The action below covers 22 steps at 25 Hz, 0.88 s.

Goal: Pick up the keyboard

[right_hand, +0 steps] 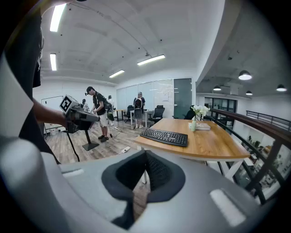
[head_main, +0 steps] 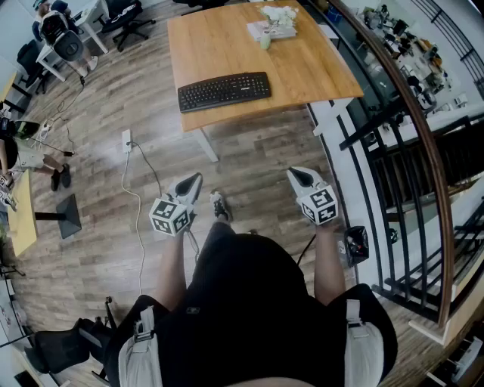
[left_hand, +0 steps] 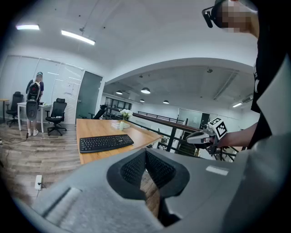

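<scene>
Lying flat on the wooden desk (head_main: 302, 68): one black full-size keyboard (head_main: 224, 91), long side roughly parallel to the near edge, set toward the desk's near left corner in the head view. Nothing touches it or rests on it. Key legends are too small to read, and no brand mark can be made out.

Same desk, far end, well apart from the keyboard: one small pale vase (head_main: 265, 41) holding white flowers (head_main: 277, 13), standing upright just beside a low stack of books (head_main: 274, 30). Print on the books is not legible.

Left gripper (head_main: 197, 178): held over the wood floor (head_main: 249, 159), short of the desk, well apart from the keyboard. Jaws pressed fully together with nothing between them. Its cube carries black-and-white square markers, which are patterns and not text.

Right gripper (head_main: 293, 172): likewise over the floor, short of the desk's near right corner. Jaws fully together and empty. Its cube has the same kind of markers.

Floor items: a white power strip (head_main: 126, 140) left of the desk leg, with a white cable (head_main: 141, 227) trailing from it toward the person, and a dark flat stand base (head_main: 68, 215) at far left.

Surroundings: a black metal railing with a curved wooden handrail (head_main: 427, 143) along the right, and black office chairs (head_main: 128, 19) at a white desk at upper left. People stand in the background of both gripper views.
</scene>
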Motion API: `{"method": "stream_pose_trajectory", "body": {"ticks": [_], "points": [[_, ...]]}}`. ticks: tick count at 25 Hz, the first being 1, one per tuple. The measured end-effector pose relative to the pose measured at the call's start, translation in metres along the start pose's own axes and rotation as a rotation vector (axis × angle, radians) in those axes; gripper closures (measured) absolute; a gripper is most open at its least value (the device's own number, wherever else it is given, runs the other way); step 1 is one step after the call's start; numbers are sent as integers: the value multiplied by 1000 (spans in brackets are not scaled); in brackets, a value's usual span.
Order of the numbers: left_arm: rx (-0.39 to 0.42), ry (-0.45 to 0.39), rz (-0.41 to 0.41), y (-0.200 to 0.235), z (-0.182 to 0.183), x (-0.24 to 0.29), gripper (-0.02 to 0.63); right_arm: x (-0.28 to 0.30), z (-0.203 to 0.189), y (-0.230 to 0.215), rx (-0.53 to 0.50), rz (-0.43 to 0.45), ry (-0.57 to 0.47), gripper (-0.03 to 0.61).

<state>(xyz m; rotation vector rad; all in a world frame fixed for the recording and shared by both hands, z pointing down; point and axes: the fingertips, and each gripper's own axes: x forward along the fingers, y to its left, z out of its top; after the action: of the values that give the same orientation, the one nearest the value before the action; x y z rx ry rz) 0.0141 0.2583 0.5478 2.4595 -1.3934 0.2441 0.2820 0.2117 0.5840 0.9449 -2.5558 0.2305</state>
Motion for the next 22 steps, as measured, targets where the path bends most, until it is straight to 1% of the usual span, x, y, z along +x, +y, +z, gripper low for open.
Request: {"method": "stream_pose_trajectory", "body": {"ticks": [5, 11, 22], "points": [[-7, 4, 3, 8, 0, 1, 603, 7, 1, 0, 0, 4, 10, 575], [-20, 13, 1, 25, 0, 10, 604, 25, 10, -5, 24, 9, 7, 575], [-50, 27, 3, 80, 3, 32, 604, 79, 25, -15, 28, 20, 38, 575]]}}
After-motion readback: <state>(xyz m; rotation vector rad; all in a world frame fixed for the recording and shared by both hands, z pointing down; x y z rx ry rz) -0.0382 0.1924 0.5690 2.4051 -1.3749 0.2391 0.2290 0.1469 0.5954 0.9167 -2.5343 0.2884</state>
